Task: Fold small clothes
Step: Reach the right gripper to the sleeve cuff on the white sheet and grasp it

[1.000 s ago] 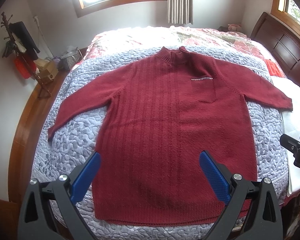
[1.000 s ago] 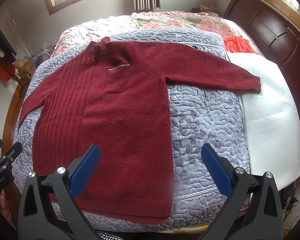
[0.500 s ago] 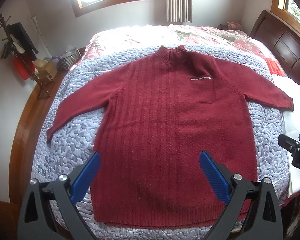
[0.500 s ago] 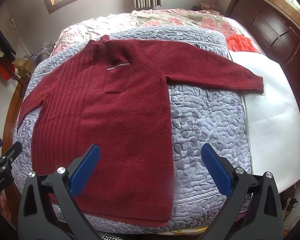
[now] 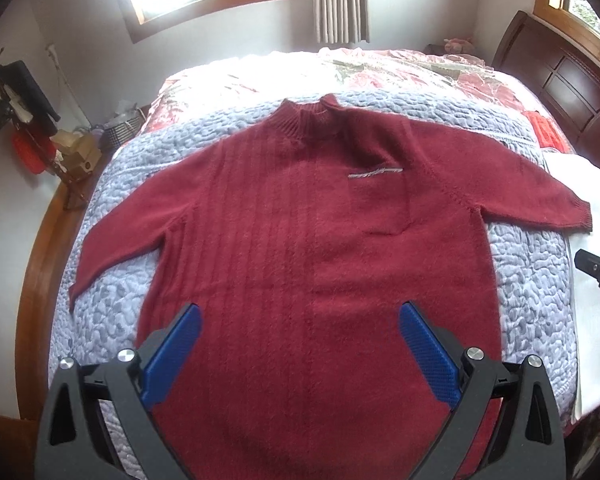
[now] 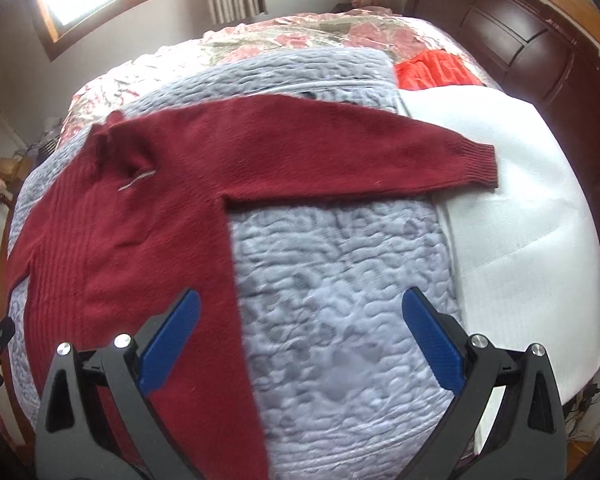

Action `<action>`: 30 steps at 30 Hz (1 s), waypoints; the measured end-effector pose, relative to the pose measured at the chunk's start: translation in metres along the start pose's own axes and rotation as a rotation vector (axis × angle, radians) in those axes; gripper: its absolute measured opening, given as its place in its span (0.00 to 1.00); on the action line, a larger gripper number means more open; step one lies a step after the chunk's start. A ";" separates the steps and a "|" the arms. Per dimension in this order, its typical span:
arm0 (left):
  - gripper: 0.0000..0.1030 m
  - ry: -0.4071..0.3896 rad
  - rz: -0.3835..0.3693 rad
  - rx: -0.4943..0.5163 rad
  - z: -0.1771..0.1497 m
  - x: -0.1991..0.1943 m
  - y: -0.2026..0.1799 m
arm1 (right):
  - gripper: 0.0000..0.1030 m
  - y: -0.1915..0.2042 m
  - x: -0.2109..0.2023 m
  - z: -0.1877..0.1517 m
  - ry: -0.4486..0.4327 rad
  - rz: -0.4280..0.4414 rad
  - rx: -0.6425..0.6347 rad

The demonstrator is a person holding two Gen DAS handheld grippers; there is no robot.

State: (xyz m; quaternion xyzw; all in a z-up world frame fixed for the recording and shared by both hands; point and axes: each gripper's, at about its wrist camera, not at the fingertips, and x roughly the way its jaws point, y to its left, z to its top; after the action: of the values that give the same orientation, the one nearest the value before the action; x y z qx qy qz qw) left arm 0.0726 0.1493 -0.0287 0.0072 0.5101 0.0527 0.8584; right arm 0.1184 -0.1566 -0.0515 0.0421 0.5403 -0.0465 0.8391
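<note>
Bedroom, daylight from the windows; bed (image 5: 112, 320) under a grey quilt (image 6: 340, 300). One red sweater (image 5: 308, 248) lies flat and face up on that quilt, both sleeves spread, the right cuff (image 6: 480, 164) reaching onto a white sheet (image 6: 520, 220). No fold is made: every fold is left to do. My left tongs (image 5: 300, 354) hover wide open over the hem, holding nothing. My right tongs (image 6: 302, 346) are open too, empty, over the quilt beside the sweater's side edge.
</note>
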 end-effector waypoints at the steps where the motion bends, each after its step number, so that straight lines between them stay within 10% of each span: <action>1: 0.96 -0.005 -0.013 0.002 0.008 0.006 -0.011 | 0.97 -0.018 0.007 0.010 -0.002 -0.005 0.025; 16: 0.96 -0.049 -0.077 0.018 0.114 0.093 -0.165 | 0.91 -0.250 0.149 0.127 0.126 0.059 0.226; 18: 0.96 -0.042 -0.069 0.015 0.115 0.099 -0.168 | 0.73 -0.260 0.160 0.131 0.147 0.071 0.227; 22: 0.96 -0.023 -0.037 0.024 0.113 0.108 -0.167 | 0.71 -0.269 0.172 0.136 0.154 0.115 0.198; 26: 0.96 -0.008 -0.008 0.000 0.112 0.113 -0.155 | 0.17 -0.270 0.171 0.141 0.148 0.079 0.146; 30: 0.96 0.005 0.014 -0.013 0.109 0.117 -0.141 | 0.09 -0.271 0.159 0.141 0.122 0.127 0.154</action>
State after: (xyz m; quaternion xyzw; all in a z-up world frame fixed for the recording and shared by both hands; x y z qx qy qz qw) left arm 0.2357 0.0250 -0.0878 0.0052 0.5117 0.0620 0.8569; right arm 0.2773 -0.4471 -0.1434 0.1430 0.5817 -0.0320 0.8001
